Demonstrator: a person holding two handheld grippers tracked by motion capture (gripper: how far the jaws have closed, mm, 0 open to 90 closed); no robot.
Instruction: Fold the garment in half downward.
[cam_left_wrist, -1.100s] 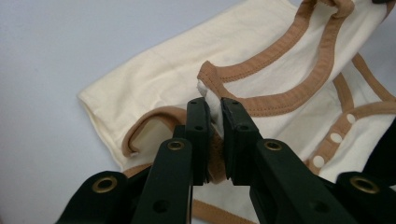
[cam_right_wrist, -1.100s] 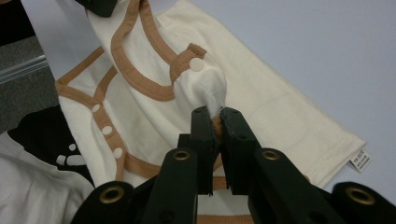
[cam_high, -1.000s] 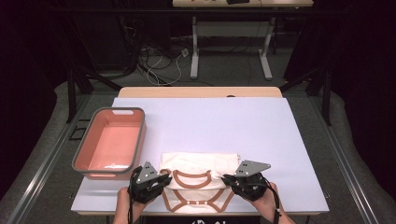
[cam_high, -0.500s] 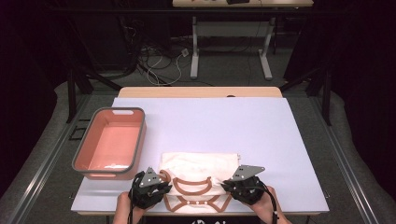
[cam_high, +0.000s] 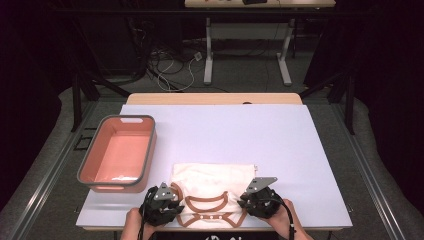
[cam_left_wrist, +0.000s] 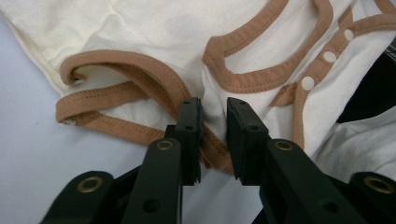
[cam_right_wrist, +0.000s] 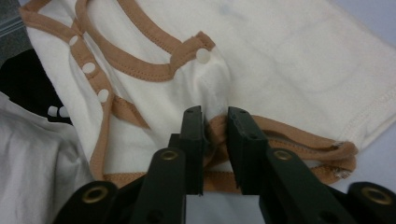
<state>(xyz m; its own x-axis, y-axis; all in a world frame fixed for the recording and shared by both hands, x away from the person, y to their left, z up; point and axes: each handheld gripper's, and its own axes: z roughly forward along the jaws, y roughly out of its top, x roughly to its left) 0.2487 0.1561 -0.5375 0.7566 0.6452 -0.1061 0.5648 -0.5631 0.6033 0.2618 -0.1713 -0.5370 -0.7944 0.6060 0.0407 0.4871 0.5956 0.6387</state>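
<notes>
A cream baby bodysuit (cam_high: 215, 177) with brown trim and white snaps lies folded at the near edge of the white table (cam_high: 225, 130). My left gripper (cam_high: 170, 200) is at its near left corner and my right gripper (cam_high: 250, 200) at its near right corner. In the left gripper view, the left gripper (cam_left_wrist: 214, 105) is shut on a pinch of the bodysuit (cam_left_wrist: 154, 28) at the brown shoulder trim. In the right gripper view, the right gripper (cam_right_wrist: 215, 114) is likewise shut on the bodysuit (cam_right_wrist: 289, 51), gripping cream cloth and trim beside a sleeve opening.
A pink bin (cam_high: 117, 152) with a grey rim stands empty at the left of the table, just left of the bodysuit. The person's white shirt (cam_right_wrist: 32, 154) is close behind the near table edge.
Both grippers have shifted slightly toward the near table edge while holding the bodysuit. The right one also moved a little to the left.
</notes>
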